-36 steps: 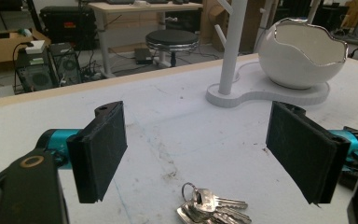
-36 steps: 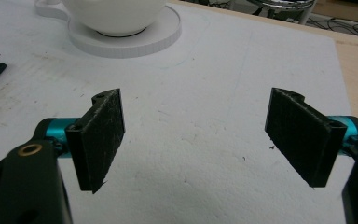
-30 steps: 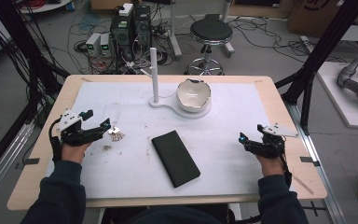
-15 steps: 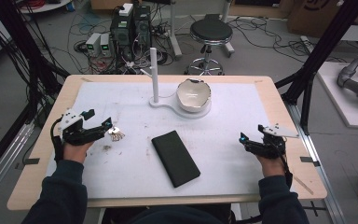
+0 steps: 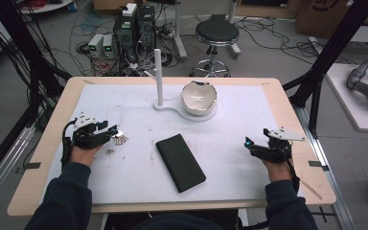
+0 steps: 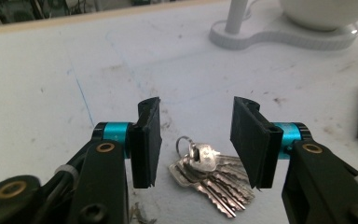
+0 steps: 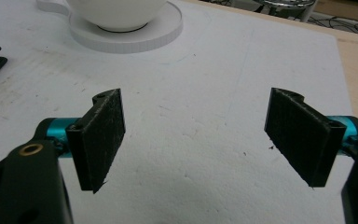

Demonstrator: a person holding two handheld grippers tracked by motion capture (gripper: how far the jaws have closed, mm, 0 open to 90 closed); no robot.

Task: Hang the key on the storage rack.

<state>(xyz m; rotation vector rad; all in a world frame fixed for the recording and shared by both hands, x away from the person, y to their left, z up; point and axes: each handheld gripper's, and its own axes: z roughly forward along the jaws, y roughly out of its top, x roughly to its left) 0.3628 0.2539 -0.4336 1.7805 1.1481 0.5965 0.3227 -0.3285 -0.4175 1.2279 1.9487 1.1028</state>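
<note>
A bunch of silver keys on a ring lies on the white mat, seen at the left in the high view as the keys. My left gripper is open, its jaws standing either side of the keys and just above them; in the high view the left gripper sits at the mat's left. My right gripper is open over bare mat with nothing between its jaws; the high view has the right gripper at the right side.
A black flat case lies at the mat's centre. A white stand with an upright post and a white bowl on its base sits at the back. The wooden table edge runs near my right hand.
My left gripper has edged slightly toward the keys. The right gripper and the other things have stayed put.
</note>
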